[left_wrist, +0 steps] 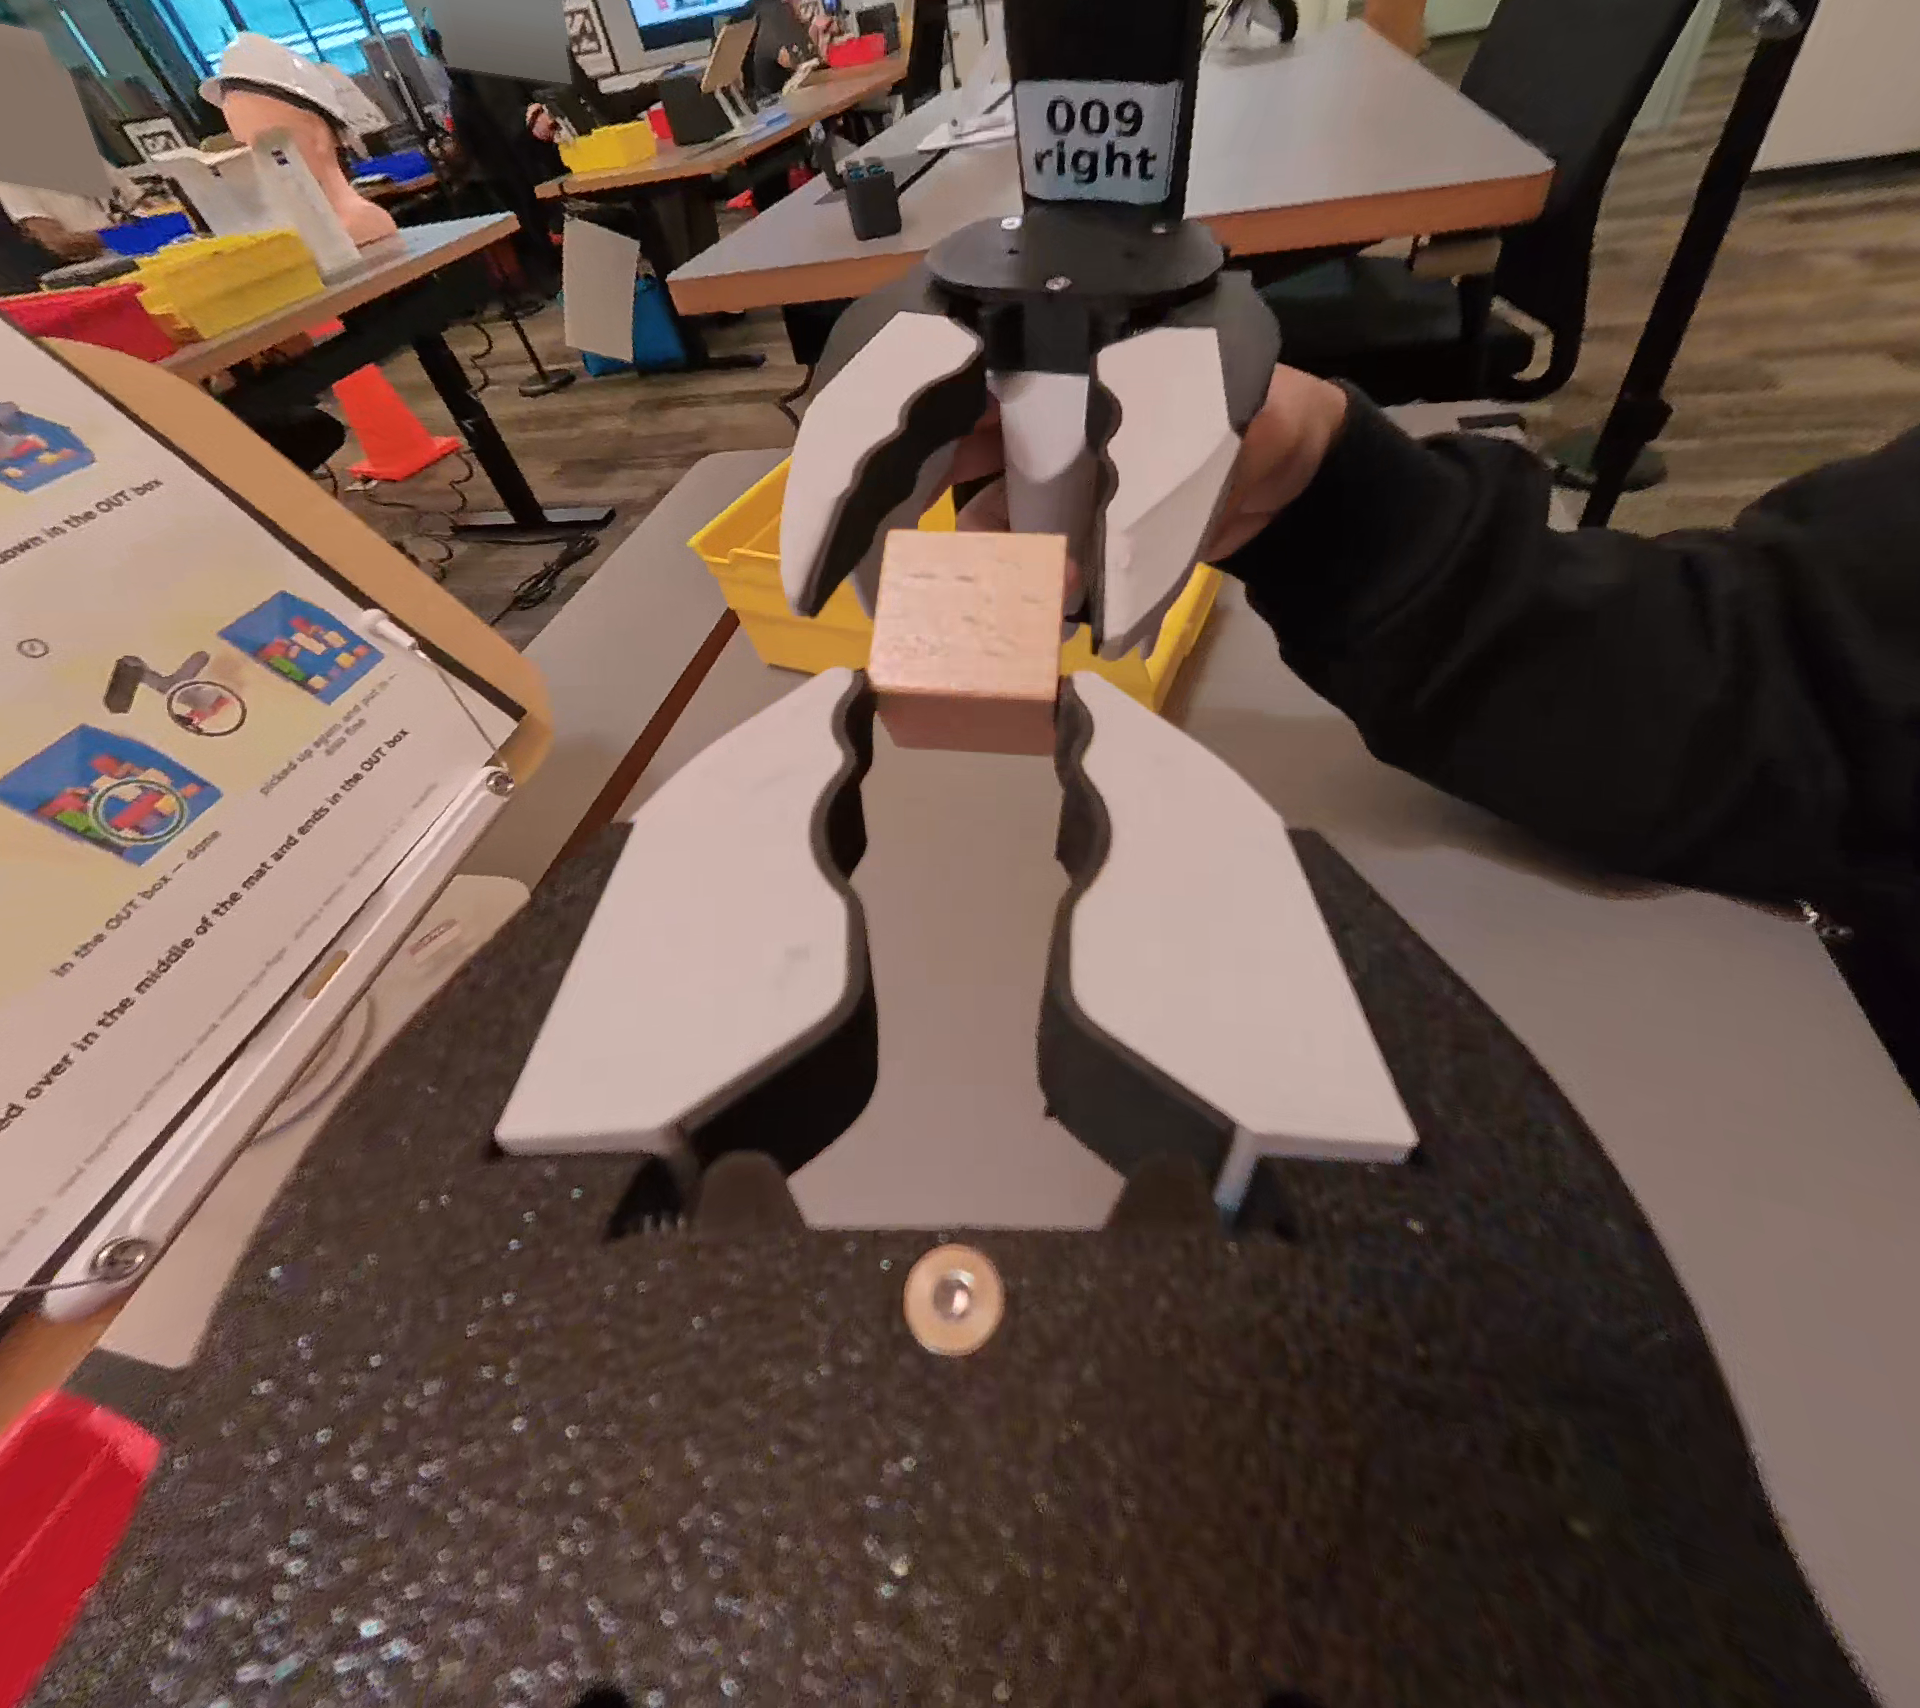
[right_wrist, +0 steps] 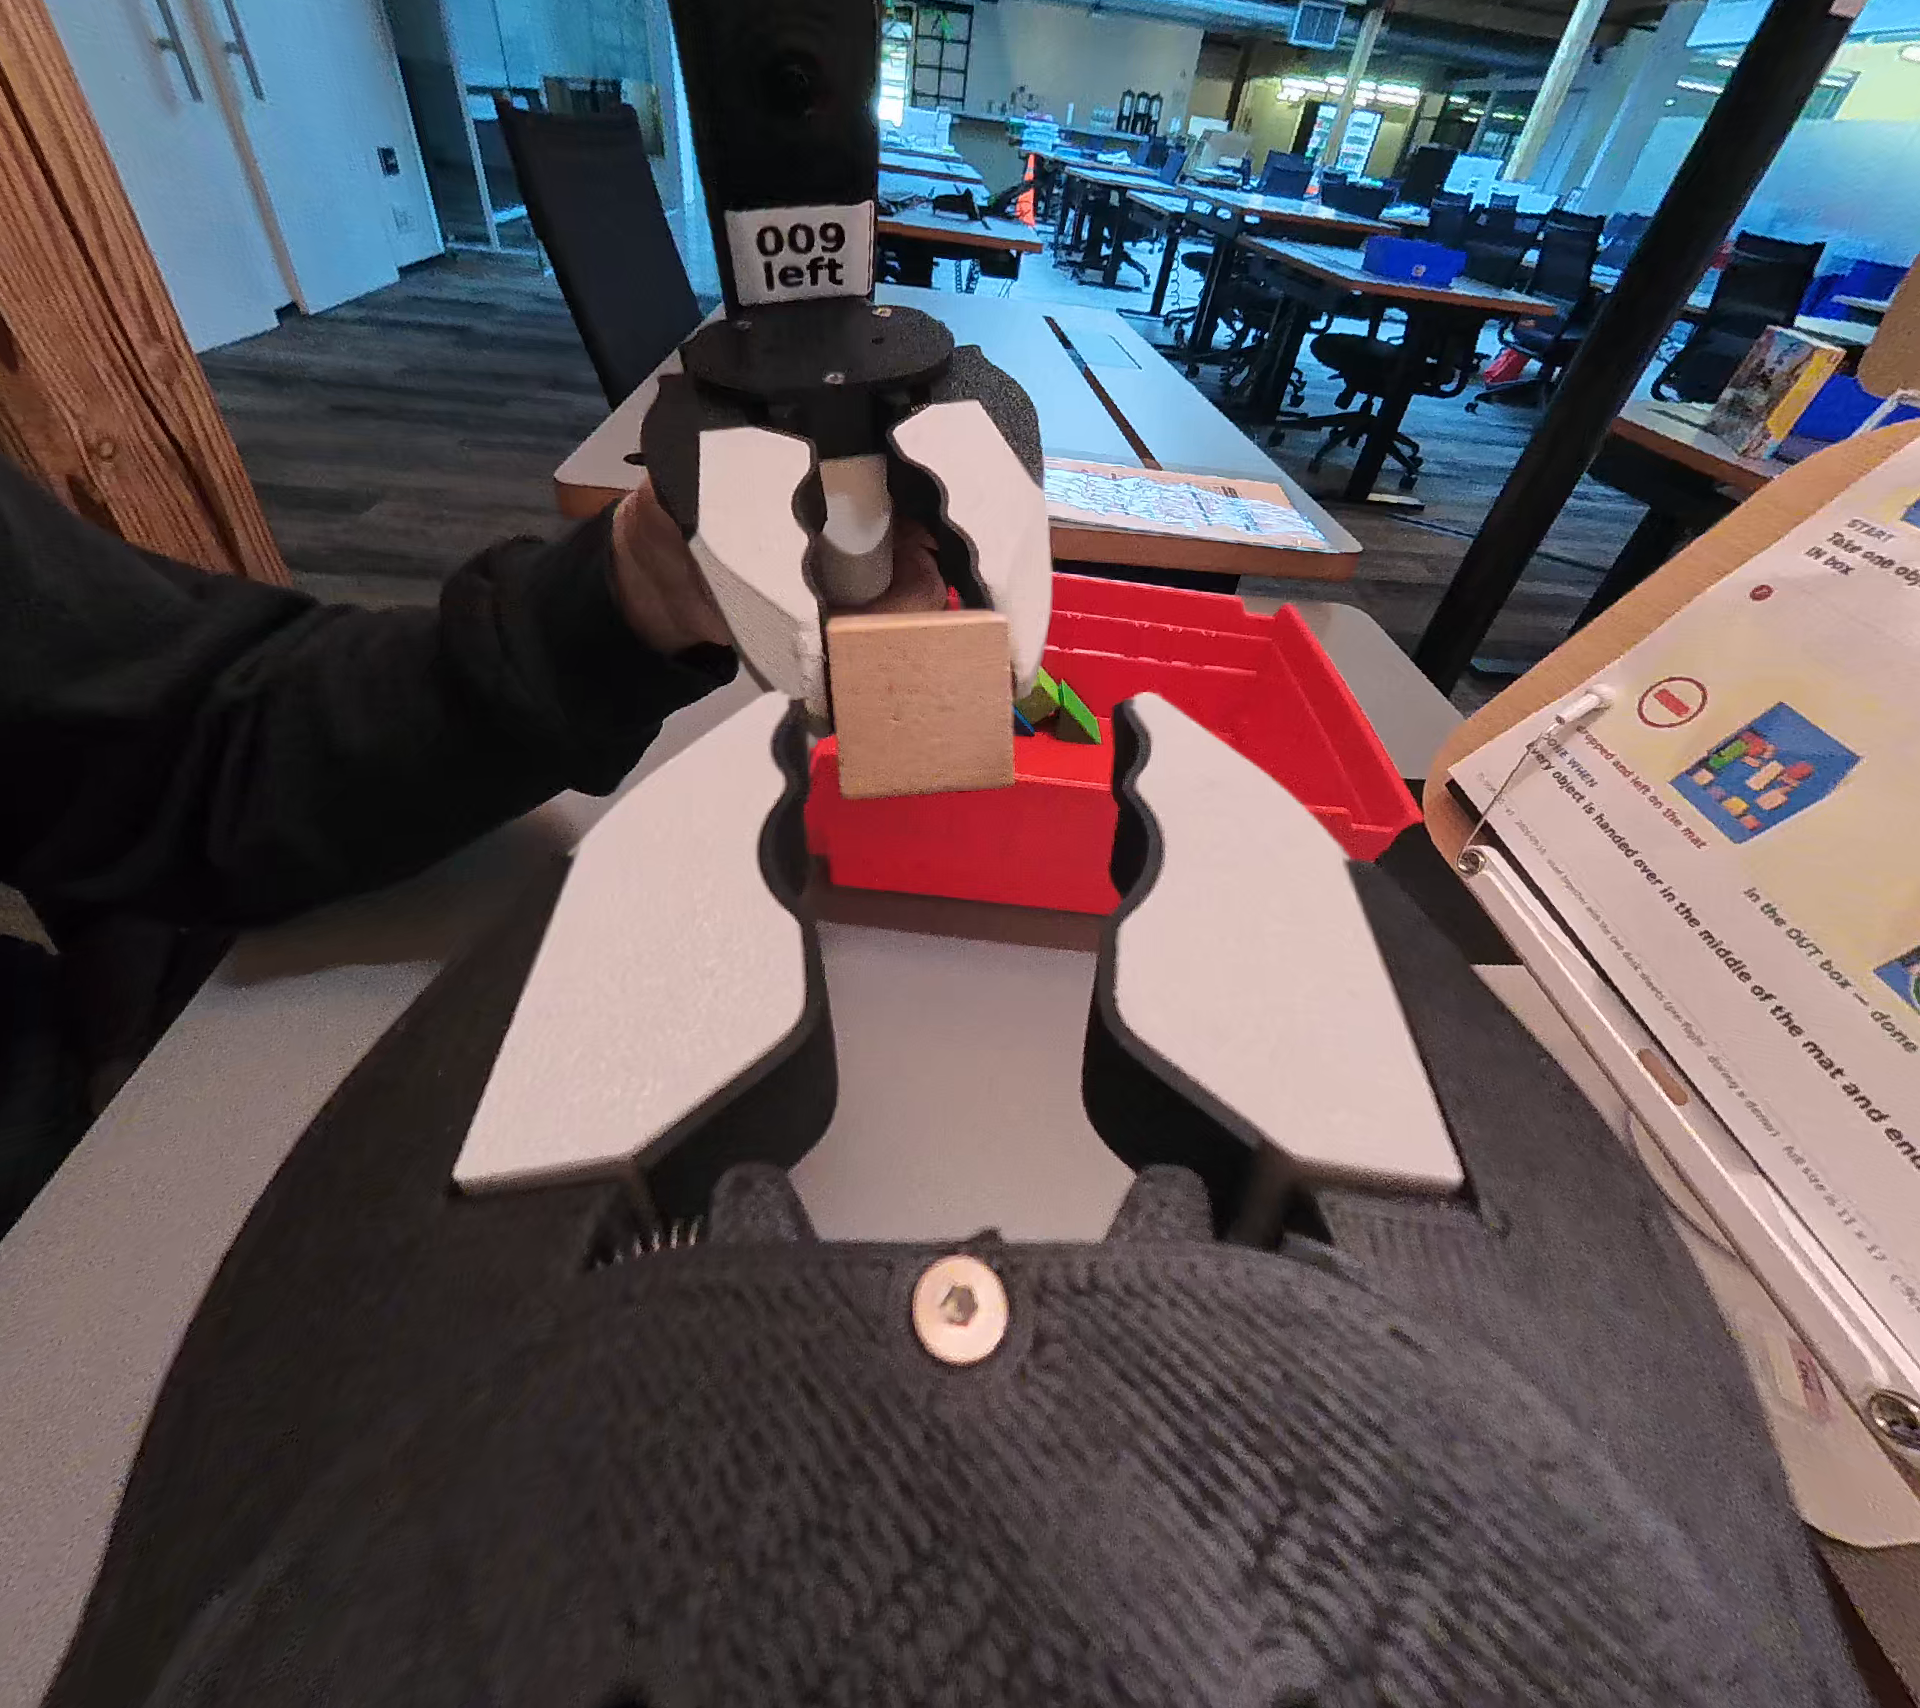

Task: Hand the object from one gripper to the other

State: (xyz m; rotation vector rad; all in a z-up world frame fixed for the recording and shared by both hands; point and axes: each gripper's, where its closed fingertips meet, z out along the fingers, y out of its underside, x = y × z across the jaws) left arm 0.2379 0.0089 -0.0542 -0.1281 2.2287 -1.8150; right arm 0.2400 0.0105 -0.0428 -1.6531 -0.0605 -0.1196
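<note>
Pale wooden cube [left_wrist: 968, 642] clamped in left claw [left_wrist: 966, 702]; right claw [right_wrist: 961, 749] agape, empty.

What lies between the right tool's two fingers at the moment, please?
In the right wrist view, the wooden block, held by the left tool, sits between the right tool fingers, nearer the left one; they stand apart.

Before you is a grey table [left_wrist: 1558, 983] with a wood-coloured edge. Directly on it stand a yellow bin [left_wrist: 769, 588] at your left gripper's far side and a red bin [right_wrist: 1247, 723] at your right gripper's far side, the latter containing green blocks [right_wrist: 1070, 713]. A black mat [right_wrist: 1434, 889] lies beside the red bin, with an instruction sheet stand [right_wrist: 1714, 827] alongside.
</note>
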